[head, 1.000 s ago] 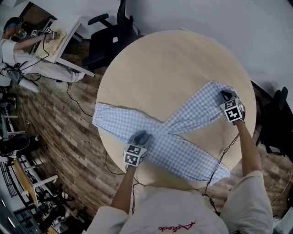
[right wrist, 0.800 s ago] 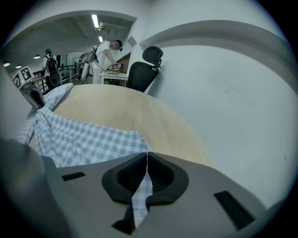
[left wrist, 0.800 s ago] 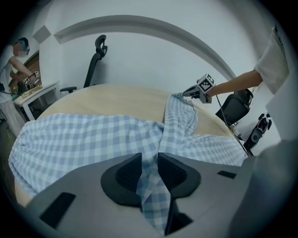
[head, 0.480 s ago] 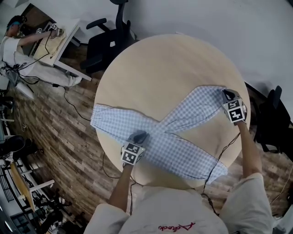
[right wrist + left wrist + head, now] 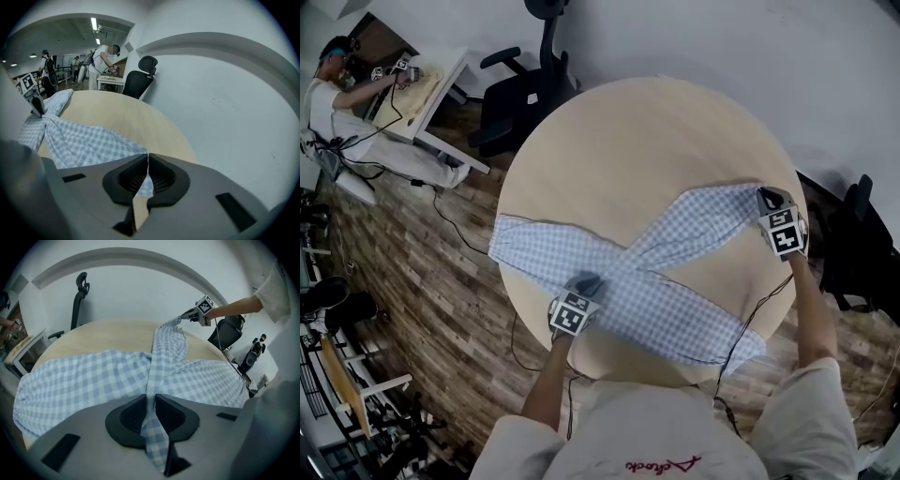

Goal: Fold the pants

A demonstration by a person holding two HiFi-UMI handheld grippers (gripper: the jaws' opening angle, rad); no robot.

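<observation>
A round pale wooden bench (image 5: 656, 141) stands on a plank floor before a white wall. The blue-and-white checked pants (image 5: 675, 314) lie spread across its near half. The waist end drapes over the left rim, and the two legs cross in an X toward the right.

The left gripper (image 5: 586, 283) sits near the crossing, its fingers (image 5: 136, 413) pinched on a raised ridge of cloth that runs up between them. The right gripper (image 5: 769, 199) is at the far right rim, its fingers (image 5: 164, 176) pressed together on the hem corner of the upper leg. In the left gripper view that hem is held clear of the bench.

The step looks like bringing that lifted leg over to lie along the other one. To do it well, I would use the left pinch as an anchor so the crotch does not drag. The right hand should carry the hem low and lightly taut, so the leg uncrosses without twisting. The hem should come down edge to edge on the other leg's hem, which lies at the near right rim and seems to hang over it.

A black office chair (image 5: 520, 98) stands beyond the bench, and another person works at a desk (image 5: 422, 89) far to the left.
</observation>
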